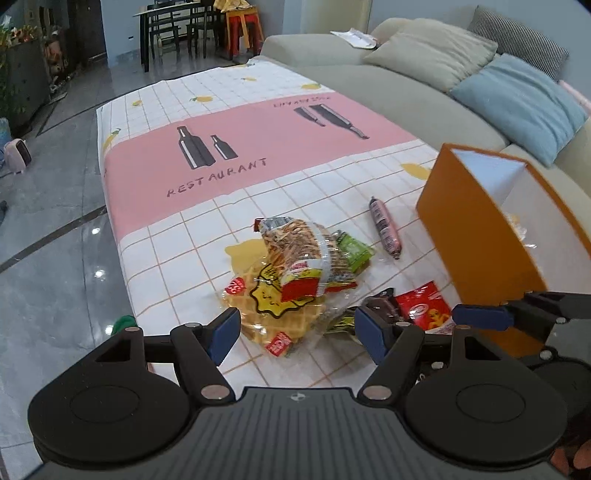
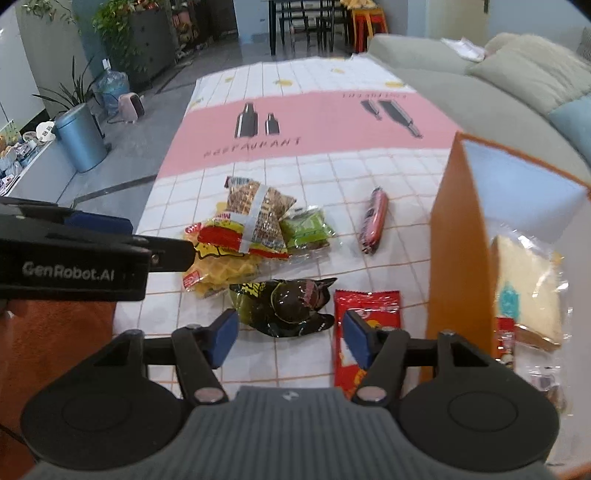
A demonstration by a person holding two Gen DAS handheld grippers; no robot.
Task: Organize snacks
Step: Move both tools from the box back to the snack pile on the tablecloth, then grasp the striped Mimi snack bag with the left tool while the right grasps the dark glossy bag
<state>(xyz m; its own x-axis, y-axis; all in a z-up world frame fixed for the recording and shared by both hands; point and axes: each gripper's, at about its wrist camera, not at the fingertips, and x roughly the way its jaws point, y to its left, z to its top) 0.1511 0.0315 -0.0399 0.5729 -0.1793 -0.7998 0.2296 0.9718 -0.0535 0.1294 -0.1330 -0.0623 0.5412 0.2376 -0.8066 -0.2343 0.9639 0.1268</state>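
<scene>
Snacks lie heaped on the tablecloth: a waffle pack (image 1: pixel 273 314) (image 2: pixel 218 269), a noodle-snack bag (image 1: pixel 299 251) (image 2: pixel 258 218), a green packet (image 1: pixel 352 249) (image 2: pixel 306 230), a pink sausage (image 1: pixel 386 227) (image 2: pixel 375 221), a dark wrapped snack (image 2: pixel 291 310) and a red packet (image 1: pixel 424 304) (image 2: pixel 365 325). An orange box (image 1: pixel 476 236) (image 2: pixel 460 236) stands at the right with a bread pack (image 2: pixel 528 291) inside. My left gripper (image 1: pixel 295 334) is open and empty, just short of the waffle pack. My right gripper (image 2: pixel 288 338) is open and empty, just short of the dark snack.
The table (image 1: pixel 229 162) carries a pink and white cloth. A grey sofa with cushions (image 1: pixel 424 59) runs along the right. Shiny floor (image 1: pixel 48 229) lies to the left, with a bin (image 2: pixel 79 136) and plants. Chairs and red stools (image 1: pixel 240 26) stand at the far end.
</scene>
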